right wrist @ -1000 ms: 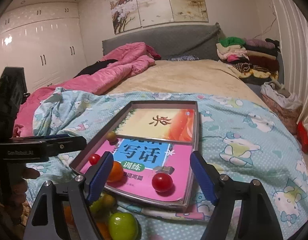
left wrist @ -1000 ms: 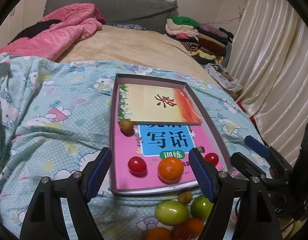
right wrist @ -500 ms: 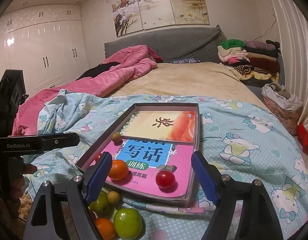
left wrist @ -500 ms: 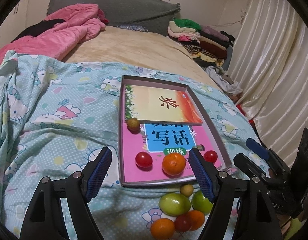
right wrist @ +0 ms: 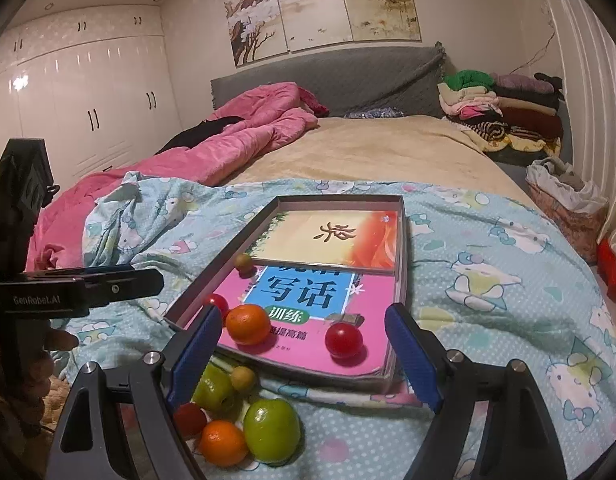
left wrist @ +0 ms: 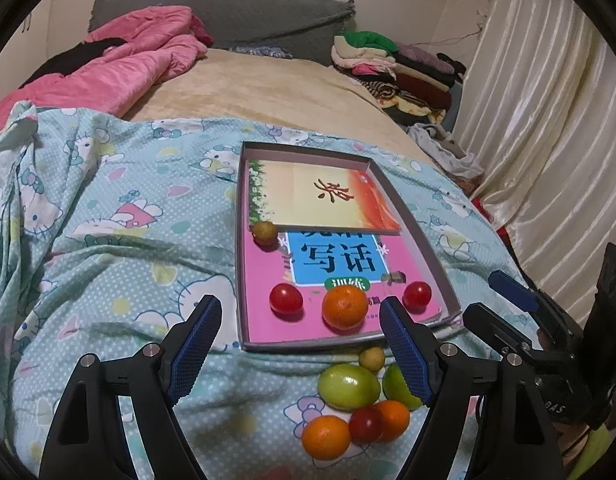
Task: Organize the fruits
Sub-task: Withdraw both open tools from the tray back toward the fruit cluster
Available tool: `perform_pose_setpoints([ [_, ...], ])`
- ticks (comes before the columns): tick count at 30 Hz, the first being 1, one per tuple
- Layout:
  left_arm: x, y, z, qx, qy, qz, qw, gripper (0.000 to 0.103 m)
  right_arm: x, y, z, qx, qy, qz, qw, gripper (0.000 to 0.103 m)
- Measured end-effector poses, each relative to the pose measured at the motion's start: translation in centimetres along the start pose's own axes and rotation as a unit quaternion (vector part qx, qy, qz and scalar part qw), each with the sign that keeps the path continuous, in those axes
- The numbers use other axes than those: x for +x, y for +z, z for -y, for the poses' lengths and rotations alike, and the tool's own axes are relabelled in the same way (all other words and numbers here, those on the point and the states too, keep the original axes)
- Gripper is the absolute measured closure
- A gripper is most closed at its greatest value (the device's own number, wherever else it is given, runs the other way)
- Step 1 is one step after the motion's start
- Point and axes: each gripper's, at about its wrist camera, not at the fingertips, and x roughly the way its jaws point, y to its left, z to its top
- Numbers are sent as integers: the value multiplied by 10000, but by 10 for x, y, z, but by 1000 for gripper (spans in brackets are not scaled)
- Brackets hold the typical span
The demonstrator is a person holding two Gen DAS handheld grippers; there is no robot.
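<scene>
both grippers hang wide open and empty above the blanket's [left wrist: 108,240] near edge. left gripper [left wrist: 300,344]; right gripper [right wrist: 304,344]. a loose fruit cluster [left wrist: 355,404] lies on the blanket just below and between the left gripper's fingers, outside the tray [left wrist: 240,240]. beyond it, the tray holds two books; an orange [left wrist: 344,306], two red tomatoes [left wrist: 286,298] and a small yellowish fruit [left wrist: 264,231] rest on the pink book [left wrist: 264,280], apparently already sorted. the cluster likely awaits transfer.

left gripper [left wrist: 302,344] jaws spread wide, right gripper [right wrist: 306,354] likewise, both empty
</scene>
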Motion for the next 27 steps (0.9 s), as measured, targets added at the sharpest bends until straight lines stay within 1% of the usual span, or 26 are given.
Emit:
perform_pose_setpoints([
  [6, -2, -6, 2, 82, 22, -65, 9999, 21, 1, -3, -7, -92, -255, -196, 9994, 20],
  [14, -5, -15, 7, 231, 42, -117, 9997, 21, -3, -6, -9, -30, -239, -233, 9994, 20],
  [18, -7, -20, 8, 252, 22, -179, 9995, 21, -6, -8, -9, 64, -189, -327, 9993, 20],
  [24, -7, -30, 10, 367, 34, -302, 9989, 21, -5, -15, -10, 165, -242, -560, 9980, 20],
  [27, -7, -34, 11, 412, 38, -355, 9985, 21, -5, -16, -9, 197, -270, -596, 9977, 20],
])
